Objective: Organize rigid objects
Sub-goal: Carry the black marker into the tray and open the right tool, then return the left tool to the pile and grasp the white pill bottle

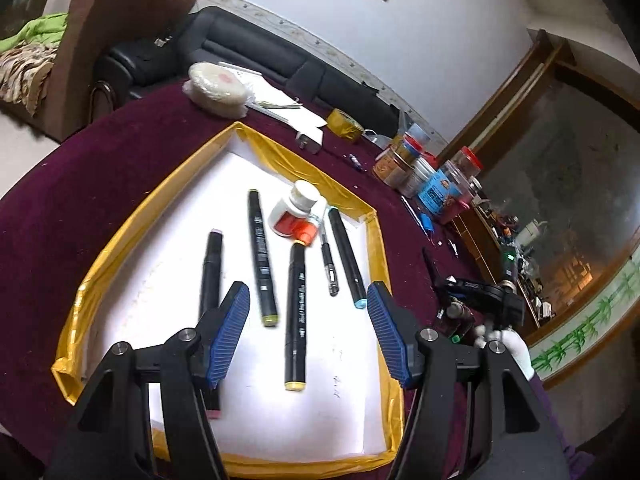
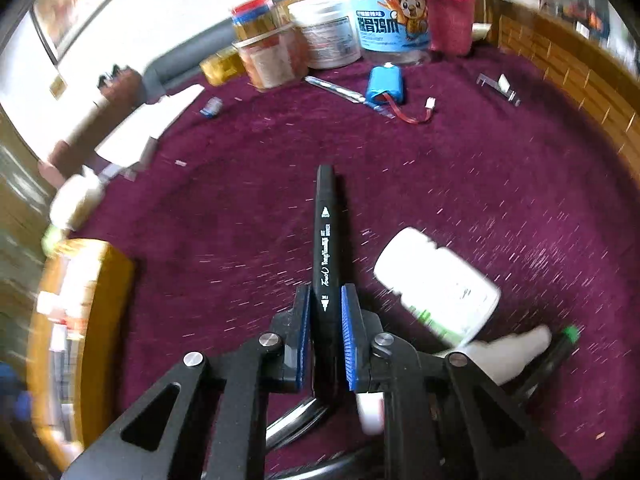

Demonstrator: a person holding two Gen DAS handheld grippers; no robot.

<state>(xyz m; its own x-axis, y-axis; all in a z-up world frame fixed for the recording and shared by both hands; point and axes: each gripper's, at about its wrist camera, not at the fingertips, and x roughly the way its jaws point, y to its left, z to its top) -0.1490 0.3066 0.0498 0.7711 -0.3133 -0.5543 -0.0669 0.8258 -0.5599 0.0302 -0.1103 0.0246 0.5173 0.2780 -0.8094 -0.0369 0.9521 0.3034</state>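
Observation:
A yellow-rimmed white tray holds several black markers, among them one with yellow ends, plus a thin pen and a white bottle with a red label. My left gripper is open above the tray's near part, around the yellow-ended marker's lower half. My right gripper is shut on a black marker, held above the purple tablecloth. A white bottle with a green label lies to its right. The tray's rim shows blurred at the left.
Jars and tubs stand at the table's far edge, with a blue battery pack and a metal clip before them. A green-capped marker lies near right. Tape roll, wrapped discs and papers lie beyond the tray.

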